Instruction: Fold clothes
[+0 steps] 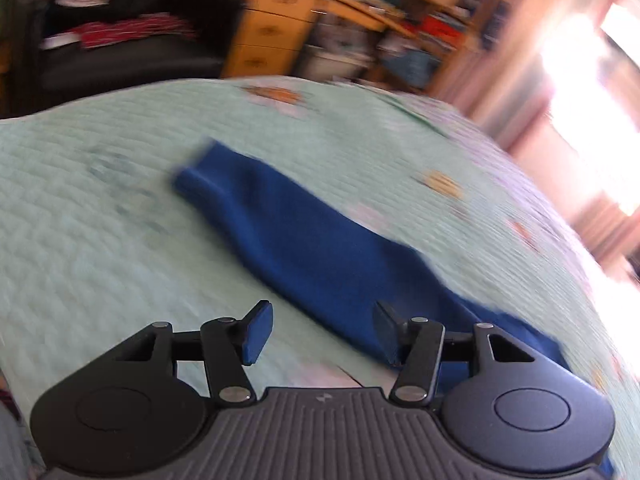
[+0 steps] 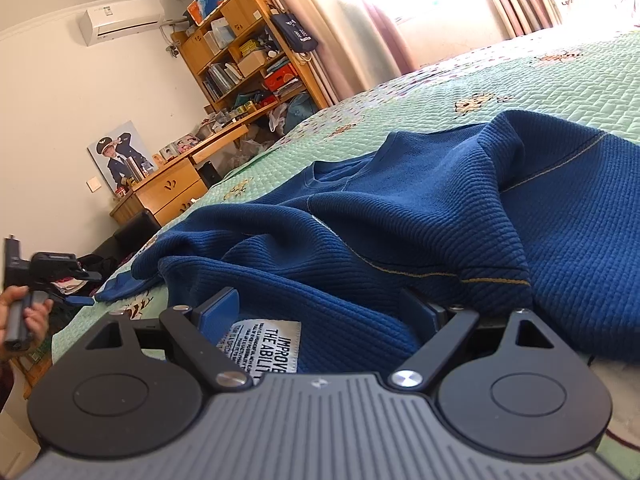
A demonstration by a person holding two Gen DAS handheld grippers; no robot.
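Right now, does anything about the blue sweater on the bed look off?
Yes. The blue sweater lies bunched on the green quilt, and its white printed label faces up between the right gripper fingers, which suggests the hem is turned over or inside out.

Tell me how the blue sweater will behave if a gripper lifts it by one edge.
The sweater will probably flop and drape: it already lies in soft folds on the quilt. Its thick ribbed knit suggests some weight, so the unheld part would likely hang and drag. The coarse texture should grip well between the right gripper fingers, which stand open around its hem by the label.
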